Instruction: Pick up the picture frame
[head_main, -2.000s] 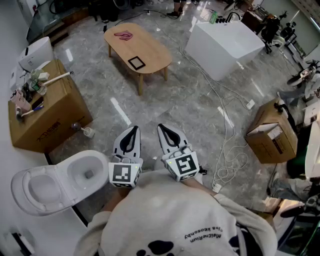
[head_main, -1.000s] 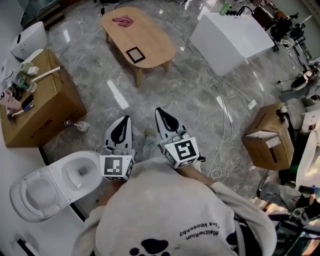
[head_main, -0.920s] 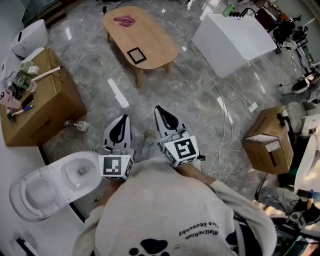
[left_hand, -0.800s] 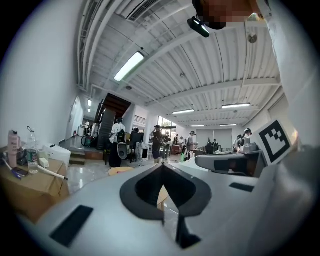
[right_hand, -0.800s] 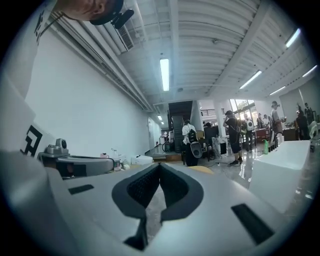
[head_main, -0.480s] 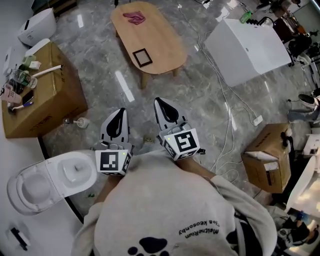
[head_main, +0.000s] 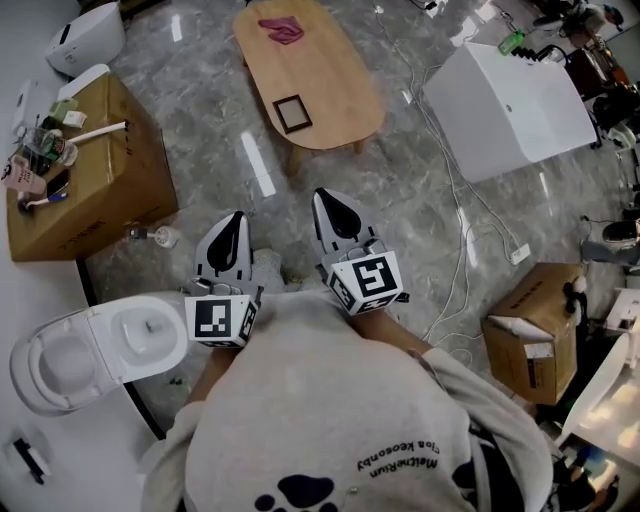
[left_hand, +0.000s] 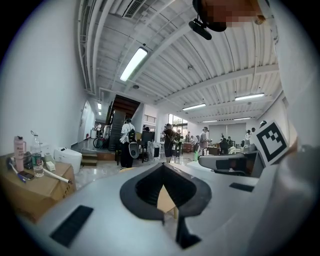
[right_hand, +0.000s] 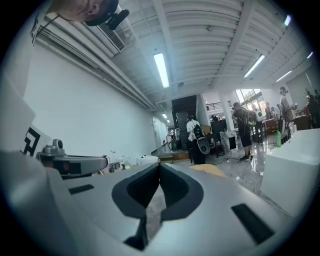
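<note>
Picture frame (head_main: 292, 114) lies on table (head_main: 340, 85) well ahead of left gripper (head_main: 234, 219) and nearer right gripper (head_main: 326, 198), both closed, empty.

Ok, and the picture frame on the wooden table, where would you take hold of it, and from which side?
Take the picture frame by its near rail, coming from the near end of the wooden table, where it lies closest to the edge. It lies flat, so only the thin dark border offers a hold; pinching across that rail from above seems best.
</note>
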